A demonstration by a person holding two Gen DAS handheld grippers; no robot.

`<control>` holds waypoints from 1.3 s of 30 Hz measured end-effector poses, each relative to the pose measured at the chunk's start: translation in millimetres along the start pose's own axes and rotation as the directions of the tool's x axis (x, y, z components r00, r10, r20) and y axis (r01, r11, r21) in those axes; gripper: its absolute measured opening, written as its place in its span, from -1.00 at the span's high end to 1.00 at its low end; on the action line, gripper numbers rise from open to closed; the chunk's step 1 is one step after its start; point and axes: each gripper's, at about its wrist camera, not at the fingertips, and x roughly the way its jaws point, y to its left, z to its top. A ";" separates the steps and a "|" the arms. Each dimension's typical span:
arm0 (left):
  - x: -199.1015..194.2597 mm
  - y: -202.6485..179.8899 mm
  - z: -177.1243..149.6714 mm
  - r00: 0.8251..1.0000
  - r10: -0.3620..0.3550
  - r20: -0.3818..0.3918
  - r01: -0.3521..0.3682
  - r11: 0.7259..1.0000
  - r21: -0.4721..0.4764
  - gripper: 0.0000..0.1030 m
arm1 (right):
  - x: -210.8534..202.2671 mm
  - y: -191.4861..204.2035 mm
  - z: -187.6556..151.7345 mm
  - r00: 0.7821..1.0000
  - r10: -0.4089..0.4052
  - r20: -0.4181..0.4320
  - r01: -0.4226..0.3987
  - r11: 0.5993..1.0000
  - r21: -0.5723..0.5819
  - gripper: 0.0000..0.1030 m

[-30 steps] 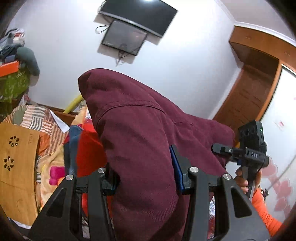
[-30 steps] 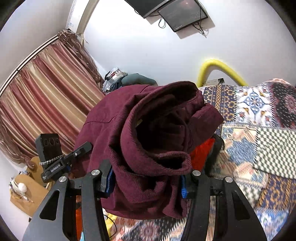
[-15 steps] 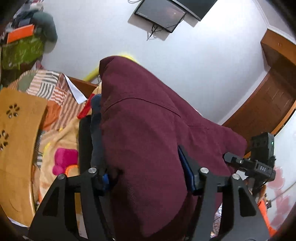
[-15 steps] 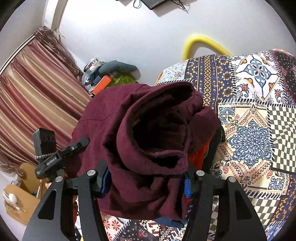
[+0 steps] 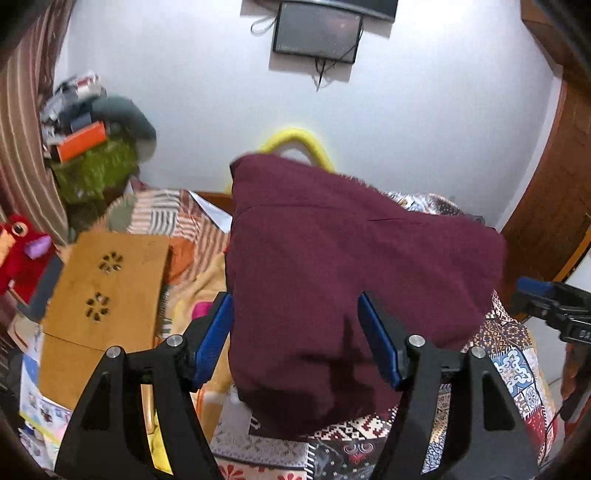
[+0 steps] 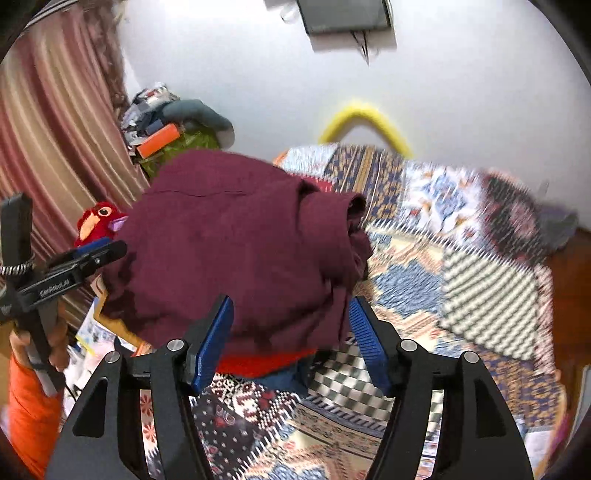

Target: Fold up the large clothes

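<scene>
The left gripper (image 5: 295, 332) is opening. The maroon garment (image 5: 351, 277) lies between its blue pads (image 5: 214, 338), but the pads are spread away from the cloth and do not squeeze it, so this claw is released. The right gripper (image 6: 288, 332) is also opening. The same garment (image 6: 240, 251) is between its pads (image 6: 364, 341), which stand apart from the cloth; this claw is released too.

The garment is folded into a thick bundle. It sits on the near part of the bed, on top of other folded clothes: a red piece (image 6: 266, 363) and a blue piece (image 6: 284, 380) show under its near edge. Under them is the patterned bedspread (image 6: 424, 295), which runs far and to the right.

In the right view, at the left edge, a hand (image 6: 37, 343) with an orange sleeve (image 6: 29, 406) holds the handle of the left gripper.

Left of the bed is a wooden board (image 5: 103, 295) with flower-shaped holes. Farther left sits a red plush bird (image 5: 22, 247), next to a striped curtain (image 6: 48, 129).

At the far wall there is a pile of things (image 5: 92, 147), a yellow arc (image 5: 295, 140) behind the bed, and a dark screen (image 5: 317, 33) mounted high.
</scene>
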 end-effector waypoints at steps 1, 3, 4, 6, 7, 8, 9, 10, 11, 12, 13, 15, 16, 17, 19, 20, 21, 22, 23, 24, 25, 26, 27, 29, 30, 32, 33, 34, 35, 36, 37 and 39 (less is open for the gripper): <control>-14.4 -5.7 -1.8 1.000 0.017 0.022 -0.017 1.000 0.005 -0.33 | -14.5 3.2 -1.7 1.000 0.007 0.021 -0.007 1.000 -0.007 -0.21; -37.1 -17.7 -4.8 0.997 0.055 0.058 -0.057 0.998 0.027 -0.33 | -33.5 5.6 -0.6 0.998 0.036 0.056 -0.037 0.999 0.001 -0.21; -47.5 -22.4 -6.6 0.995 0.059 0.075 -0.062 0.997 0.037 -0.33 | -45.2 7.7 -1.2 0.996 0.047 0.074 -0.047 0.999 0.007 -0.21; -76.6 -34.5 -11.9 0.991 0.053 0.123 -0.060 0.997 0.051 -0.33 | -71.5 13.2 -3.2 0.990 0.054 0.128 -0.056 0.998 0.013 -0.21; -92.7 -40.1 -14.4 0.987 0.055 0.149 -0.063 0.997 0.051 -0.34 | -81.8 18.2 -4.7 0.987 0.055 0.148 -0.056 0.998 0.003 -0.21; -107.6 -45.4 -17.5 0.983 0.061 0.175 -0.071 0.996 0.054 -0.34 | -97.3 23.9 -6.8 0.983 0.059 0.172 -0.057 0.998 -0.016 -0.21; -117.4 -48.9 -19.7 0.979 0.065 0.195 -0.078 0.995 0.058 -0.37 | -105.0 30.0 -9.7 0.980 0.062 0.188 -0.058 0.998 -0.029 -0.21; -135.6 -54.6 -26.0 0.970 0.067 0.234 -0.084 0.994 0.063 -0.39 | -113.9 34.5 -12.7 0.976 0.064 0.207 -0.057 0.998 -0.036 -0.21; -148.8 -58.9 -29.2 0.963 0.068 0.260 -0.088 0.994 0.065 -0.40 | -125.9 39.8 -17.2 0.970 0.066 0.234 -0.058 0.997 -0.042 -0.21; -157.1 -60.7 -31.9 0.959 0.067 0.277 -0.088 0.994 0.063 -0.40 | -132.8 43.8 -22.2 0.965 0.070 0.251 -0.060 0.997 -0.046 -0.21; -172.7 -64.3 -38.6 0.953 0.053 0.299 -0.075 0.995 0.062 -0.40 | -142.0 49.1 -27.3 0.959 0.076 0.274 -0.063 0.997 -0.053 -0.21; -194.0 -67.7 -48.8 0.944 0.023 0.329 -0.046 0.997 0.059 -0.40 | -158.2 58.9 -37.7 0.942 0.085 0.324 -0.066 0.995 -0.069 -0.21; -204.9 -70.1 -53.9 0.939 0.010 0.343 -0.031 0.998 0.055 -0.40 | -166.9 64.4 -43.4 0.931 0.085 0.354 -0.061 0.995 -0.078 -0.21; -214.7 -71.6 -59.5 0.934 0.000 0.358 -0.020 0.998 0.053 -0.40 | -171.6 68.7 -47.1 0.922 0.083 0.378 -0.054 0.995 -0.086 -0.21; -233.1 -76.2 -69.6 0.921 -0.003 0.390 -0.017 0.999 0.048 -0.40 | -184.1 79.5 -56.7 0.901 0.078 0.427 -0.033 0.993 -0.112 -0.21; -240.4 -80.8 -72.5 0.916 -0.001 0.401 -0.019 0.999 0.047 -0.40 | -191.7 86.3 -63.9 0.888 0.073 0.454 -0.021 0.993 -0.119 -0.21; -248.2 -84.3 -77.5 0.910 -0.004 0.415 -0.017 0.999 0.048 -0.40 | -195.7 89.5 -68.8 0.879 0.070 0.471 -0.014 0.993 -0.121 -0.21; -258.5 -88.1 -84.6 0.901 -0.013 0.434 -0.010 0.999 0.051 -0.40 | -200.4 94.4 -74.8 0.869 0.071 0.490 -0.011 0.992 -0.125 -0.21; -265.6 -91.2 -89.5 0.894 -0.020 0.447 -0.004 0.999 0.053 -0.40 | -204.6 99.1 -80.7 0.860 0.079 0.504 -0.013 0.991 -0.133 -0.21; -274.8 -94.5 -96.1 0.885 -0.020 0.465 -0.008 0.998 0.057 -0.40 | -206.9 101.6 -84.6 0.854 0.082 0.514 -0.011 0.990 -0.139 -0.21; -283.9 -97.7 -103.0 0.873 -0.016 0.487 -0.017 0.998 0.063 -0.40 | -209.2 104.0 -89.0 0.846 0.080 0.527 -0.004 0.990 -0.144 -0.21; -292.8 -102.2 -109.3 0.862 -0.011 0.507 -0.028 0.997 0.070 -0.40 | -213.3 110.2 -94.9 0.835 0.070 0.546 0.017 0.988 -0.153 -0.21; -300.9 -107.0 -115.3 0.850 -0.009 0.527 -0.039 0.996 0.079 -0.40 | -214.4 112.9 -98.7 0.827 0.059 0.559 0.039 0.986 -0.163 -0.21; -315.5 -115.7 -127.3 0.825 -0.007 0.565 -0.063 0.992 0.105 -0.40 | -219.1 121.6 -106.7 0.808 0.038 0.588 0.086 0.979 -0.182 -0.23; -321.5 -120.1 -132.7 0.812 -0.006 0.583 -0.076 0.990 0.117 -0.40 | -220.3 125.3 -109.1 0.799 0.030 0.600 0.104 0.977 -0.186 -0.28; -331.0 -127.4 -142.2 0.788 0.004 0.615 -0.104 0.986 0.127 -0.41 | -221.4 129.2 -112.0 0.787 0.034 0.617 0.108 0.975 -0.192 -0.37; -333.8 -128.8 -146.1 0.781 0.008 0.624 -0.112 0.985 0.127 -0.46 | -221.9 130.3 -113.7 0.781 0.036 0.624 0.108 0.976 -0.191 -0.42; -337.8 -130.9 -150.5 0.772 0.014 0.636 -0.121 0.985 0.126 -0.58 | -222.5 131.4 -114.9 0.774 0.032 0.633 0.110 0.977 -0.185 -0.44; -341.1 -132.5 -154.5 0.763 0.017 0.646 -0.126 0.984 0.123 -0.65 | -222.7 131.3 -115.7 0.768 0.025 0.639 0.116 0.977 -0.177 -0.47; -343.5 -133.7 -157.8 0.757 0.020 0.653 -0.129 0.984 0.119 -0.78 | -222.8 131.7 -116.3 0.762 0.013 0.647 0.126 0.978 -0.167 -0.52; -345.1 -134.6 -159.9 0.752 0.028 0.659 -0.136 0.984 0.114 -0.88 | -222.5 131.4 -116.7 0.758 0.006 0.652 0.128 0.979 -0.157 -0.56; -347.5 -134.4 -162.7 0.747 0.029 0.664 -0.136 0.985 0.110 -0.95 | -223.8 130.0 -119.4 0.749 0.000 0.662 0.122 0.983 -0.138 -0.71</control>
